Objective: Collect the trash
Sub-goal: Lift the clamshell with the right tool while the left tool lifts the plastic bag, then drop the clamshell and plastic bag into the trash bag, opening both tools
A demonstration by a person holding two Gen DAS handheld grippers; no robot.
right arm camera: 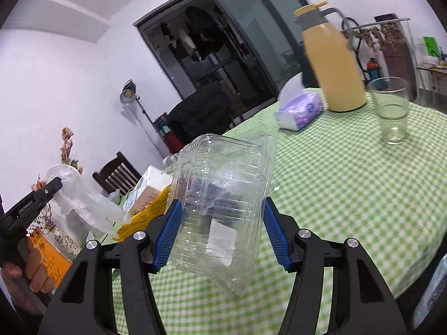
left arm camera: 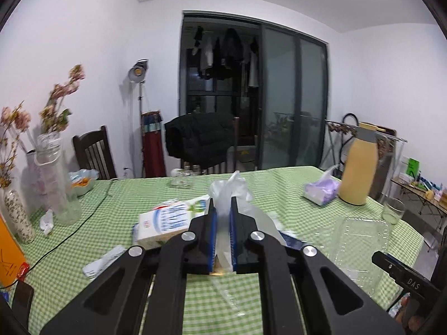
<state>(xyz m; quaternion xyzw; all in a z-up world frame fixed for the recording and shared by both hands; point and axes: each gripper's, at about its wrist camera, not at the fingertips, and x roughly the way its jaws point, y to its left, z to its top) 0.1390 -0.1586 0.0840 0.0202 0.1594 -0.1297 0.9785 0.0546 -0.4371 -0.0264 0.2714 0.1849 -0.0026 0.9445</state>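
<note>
We look along two hand-held grippers over a table [left arm camera: 279,178] covered in a green-and-white checked cloth. Its far edge runs in front of a dark wooden chair [left arm camera: 93,152] and a dark glass sliding door [left arm camera: 293,97]; its right edge drops away beside a yellow jug [left arm camera: 359,167]. On the right side of the table the cloth lies mostly bare, with only a drinking glass [right arm camera: 391,111], the jug and a soft purple tissue pack [right arm camera: 300,110] near the far corner. The left side is crowded.

Our left gripper [left arm camera: 223,203] has its blue-padded jaws nearly together, pinching a thin, crinkled, translucent plastic bag [left arm camera: 232,189] that bunches above the tips and trails below them. In the right wrist view a hand [right arm camera: 33,268] holds this gripper's handle.

Our right gripper [right arm camera: 220,215] holds its jaws fairly wide, clamped on the two sides of a clear, ribbed plastic clamshell box [right arm camera: 223,203], lifted off the cloth and tilted. The box looks empty apart from a pale label on one wall.

The glass is clear and we cannot tell whether it holds anything. A white-and-blue carton [left arm camera: 164,220] lies on its side just beyond the bag. At the left edge, tall clear vases [left arm camera: 56,178] hold dried pinkish flowers, a small bowl [left arm camera: 82,185] holds something orange, and a crumpled white scrap [left arm camera: 47,222] lies by the vases. A flat white wrapper [left arm camera: 103,261] lies nearer us.
</note>
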